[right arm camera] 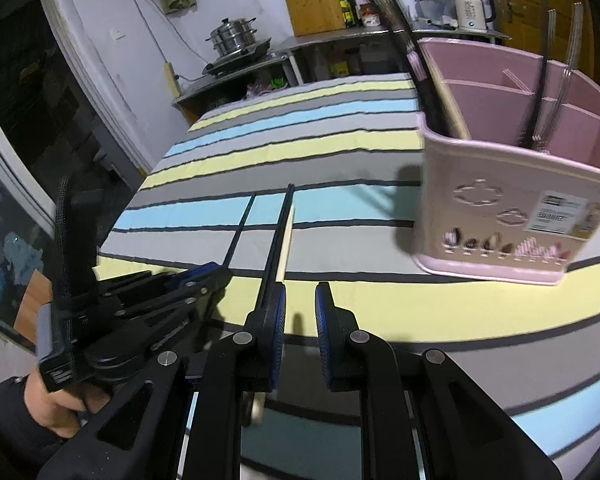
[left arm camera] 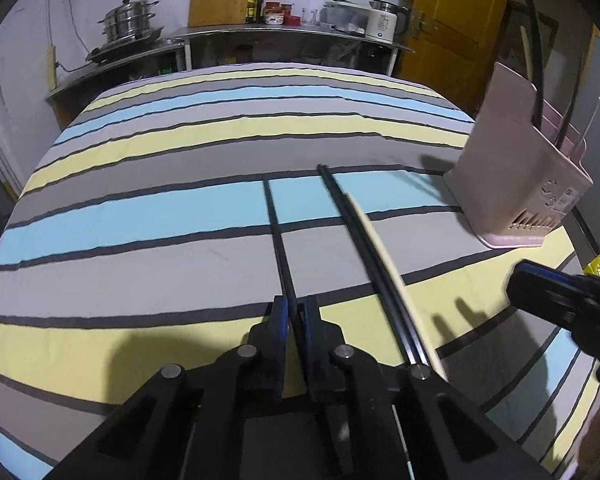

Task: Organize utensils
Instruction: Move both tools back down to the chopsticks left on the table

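Black chopstick (left arm camera: 277,236), single, long axis running away from the left wrist camera, far tip on the blue stripe and near end pinched between the closed blue-padded fingers of the left gripper (left arm camera: 296,316). Further black chopsticks (left arm camera: 364,248), a pair side by side, lying on the striped cloth (left arm camera: 159,216) just right of the held one, tips pointing away and angled slightly left; a cream-coloured stick (left arm camera: 384,252) lies along their right side, touching or nearly so. In the right wrist view the same pair (right arm camera: 277,236) and cream stick (right arm camera: 287,240) run from the near edge toward the far side of the table. Right gripper (right arm camera: 300,316): jaws apart, nothing between the pads, held above the yellow stripe near the pair's near end. Pink plastic utensil holder (right arm camera: 512,200), upright on the cloth at the right, divided into compartments; the rear right compartment holds metal forks (right arm camera: 548,120), tines down, and a black handle (right arm camera: 544,92) stands beside them; another black utensil (right arm camera: 400,36) leans out of the left compartment. A white label (right arm camera: 562,210) on the holder's front carries print too blurred to read, beside cloud-shaped cutouts. Background: wooden cutting board (right arm camera: 312,0), steel steamer pot (right arm camera: 233,36), white kettle (right arm camera: 470,10), yellow door (left arm camera: 456,28).
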The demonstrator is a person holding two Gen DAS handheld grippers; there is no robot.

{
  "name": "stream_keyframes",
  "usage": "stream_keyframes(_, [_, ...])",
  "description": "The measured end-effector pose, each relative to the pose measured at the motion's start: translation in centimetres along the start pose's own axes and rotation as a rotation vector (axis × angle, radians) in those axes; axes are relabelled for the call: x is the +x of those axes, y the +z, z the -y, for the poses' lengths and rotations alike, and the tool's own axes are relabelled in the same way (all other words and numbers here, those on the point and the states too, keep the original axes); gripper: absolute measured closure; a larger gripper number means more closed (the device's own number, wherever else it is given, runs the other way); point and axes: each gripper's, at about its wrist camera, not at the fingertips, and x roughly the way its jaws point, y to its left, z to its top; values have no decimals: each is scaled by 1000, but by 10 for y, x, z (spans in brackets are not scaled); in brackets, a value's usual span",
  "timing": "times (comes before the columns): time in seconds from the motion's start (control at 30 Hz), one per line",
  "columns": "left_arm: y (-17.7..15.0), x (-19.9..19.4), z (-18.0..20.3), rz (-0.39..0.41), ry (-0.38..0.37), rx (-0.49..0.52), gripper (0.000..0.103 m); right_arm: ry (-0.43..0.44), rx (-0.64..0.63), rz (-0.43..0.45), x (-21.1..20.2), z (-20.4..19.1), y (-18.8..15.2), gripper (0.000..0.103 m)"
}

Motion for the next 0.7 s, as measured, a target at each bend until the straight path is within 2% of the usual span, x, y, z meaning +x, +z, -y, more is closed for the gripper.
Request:
stream_keyframes(0.37, [-6, -6, -22, -6, -10, -40, 95, -24, -45, -96, 67, -13, 13, 88])
stream_keyframes(0.7, [-6, -6, -24, 1, -24, -43, 95, -56, -44, -93, 72, -15, 13, 88])
